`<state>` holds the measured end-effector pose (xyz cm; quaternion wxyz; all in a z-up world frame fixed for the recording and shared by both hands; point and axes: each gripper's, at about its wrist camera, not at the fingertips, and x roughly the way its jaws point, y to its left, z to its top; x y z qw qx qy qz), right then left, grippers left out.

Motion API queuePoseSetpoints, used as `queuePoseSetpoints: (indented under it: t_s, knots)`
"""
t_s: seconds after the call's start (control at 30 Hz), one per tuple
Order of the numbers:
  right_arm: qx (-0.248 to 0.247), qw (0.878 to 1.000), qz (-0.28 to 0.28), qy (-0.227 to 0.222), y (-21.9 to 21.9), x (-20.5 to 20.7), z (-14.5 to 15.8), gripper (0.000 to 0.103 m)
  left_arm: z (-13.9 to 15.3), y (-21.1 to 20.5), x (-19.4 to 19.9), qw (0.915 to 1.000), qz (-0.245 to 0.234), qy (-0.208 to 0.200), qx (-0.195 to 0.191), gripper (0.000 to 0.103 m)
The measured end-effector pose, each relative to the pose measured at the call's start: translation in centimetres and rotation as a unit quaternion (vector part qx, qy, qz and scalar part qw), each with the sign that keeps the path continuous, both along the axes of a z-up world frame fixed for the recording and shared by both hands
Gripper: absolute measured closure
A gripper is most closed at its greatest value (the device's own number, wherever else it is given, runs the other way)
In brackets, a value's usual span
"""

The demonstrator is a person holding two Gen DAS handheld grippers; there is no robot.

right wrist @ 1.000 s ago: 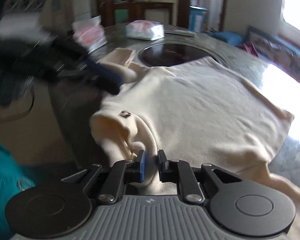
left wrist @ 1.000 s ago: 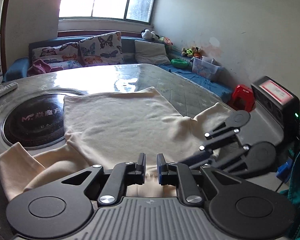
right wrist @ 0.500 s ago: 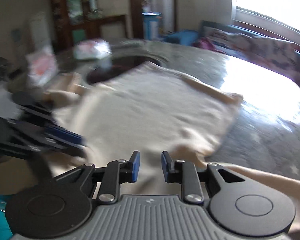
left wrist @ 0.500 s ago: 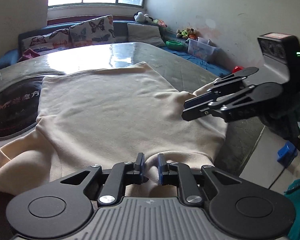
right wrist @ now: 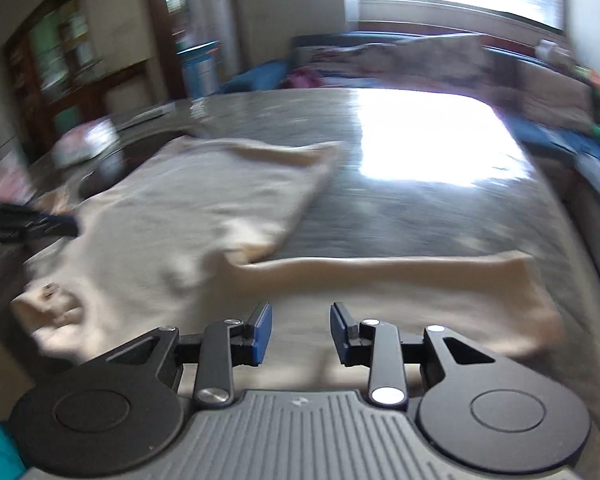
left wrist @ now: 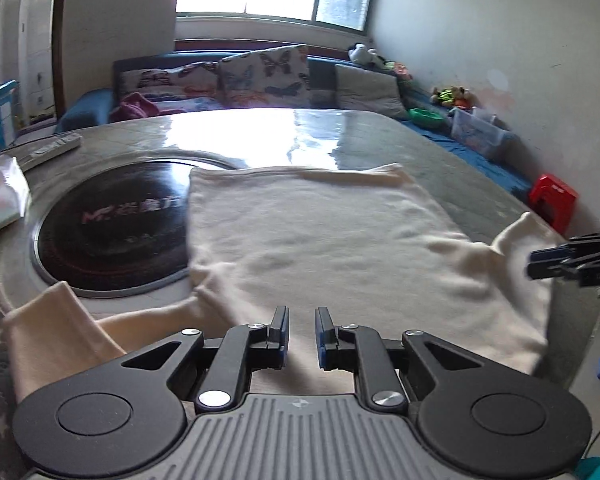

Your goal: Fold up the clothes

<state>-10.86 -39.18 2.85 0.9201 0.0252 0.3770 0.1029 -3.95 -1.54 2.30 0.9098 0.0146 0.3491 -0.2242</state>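
A cream long-sleeved top (left wrist: 324,248) lies flat on the grey table, its hem toward the window. One sleeve (left wrist: 56,332) lies at the near left in the left wrist view. The other sleeve (right wrist: 400,284) stretches to the right in the blurred right wrist view, beside the body (right wrist: 188,216). My left gripper (left wrist: 299,334) is open and empty just above the neck end. My right gripper (right wrist: 300,330) is open and empty over the sleeve's shoulder end. Its fingers (left wrist: 572,262) show at the right edge of the left wrist view.
A round black cooktop (left wrist: 108,232) is set into the table (left wrist: 380,140), partly under the top. A white packet (left wrist: 0,196) and a remote (left wrist: 52,148) lie at the far left. A blue sofa with cushions (left wrist: 260,76) runs behind. A red stool (left wrist: 552,200) stands right.
Both grippers have let go of the top's neck edge and opened. The top now lies flat. The right gripper has swung right over the sleeve; the left has lifted back a little.
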Motion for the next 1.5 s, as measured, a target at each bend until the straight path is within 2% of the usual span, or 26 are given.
queuePoseSetpoints:
  t_s: [0.13,0.3,0.4,0.47,0.57,0.63,0.67,0.73,0.87,1.0,1.17,1.27,1.37,1.5]
  knots:
    - [-0.005,0.997,-0.071,-0.005,-3.7,-0.1,-0.1,0.071,-0.8,0.8,0.5,0.9997,0.018,0.015,-0.008,0.088]
    - [-0.046,0.988,-0.145,-0.009,-7.8,0.9,-1.4,0.071,-0.8,0.6,0.3,0.9997,0.021,0.015,-0.006,0.087]
    - [-0.068,0.985,-0.155,-0.021,-8.2,1.3,-1.3,0.069,-0.7,0.4,0.3,0.9996,0.022,0.016,-0.005,0.087]
    - [-0.08,0.983,-0.164,-0.025,-8.4,1.8,-1.3,0.061,-0.7,0.3,0.4,0.9996,0.023,0.017,-0.004,0.087]
    - [-0.093,0.981,-0.171,-0.026,-8.6,2.3,-1.4,0.061,-0.6,0.1,0.5,0.9996,0.023,0.017,-0.003,0.084]
    - [-0.098,0.98,-0.169,-0.025,-8.6,2.5,-1.5,0.065,-0.6,0.0,0.5,0.9996,0.023,0.016,0.0,0.083]
    - [-0.1,0.98,-0.168,-0.025,-8.5,2.6,-1.5,0.077,-0.6,-0.1,0.5,0.9996,0.023,0.015,0.001,0.083]
    - [-0.105,0.98,-0.166,-0.024,-8.5,2.7,-1.5,0.095,-0.6,-0.1,0.6,0.9996,0.025,0.015,-0.001,0.082]
    - [-0.118,0.979,-0.164,-0.021,-8.4,3.2,-1.6,0.097,-0.6,-0.6,0.7,0.9997,0.021,0.016,0.002,0.078]
    - [-0.149,0.972,-0.183,-0.017,-9.4,4.6,-1.7,0.097,-0.7,-1.2,0.4,0.9999,0.006,0.015,-0.001,0.078]
    - [-0.157,0.969,-0.191,-0.017,-9.9,6.1,-0.7,0.093,-0.7,-1.2,0.7,0.9998,0.009,0.018,-0.007,0.077]
    - [-0.129,0.978,-0.162,-0.035,-8.7,6.3,1.1,0.092,-0.7,-0.8,0.8,0.9996,0.016,0.019,-0.01,0.076]
    - [-0.095,0.992,-0.08,-0.039,-5.5,7.8,2.5,0.092,-0.6,-0.3,0.8,0.9994,0.023,0.021,-0.016,0.076]
    - [-0.067,0.997,0.004,-0.033,-1.2,10.9,2.9,0.092,-0.2,0.3,0.7,0.999,0.033,0.02,-0.021,0.075]
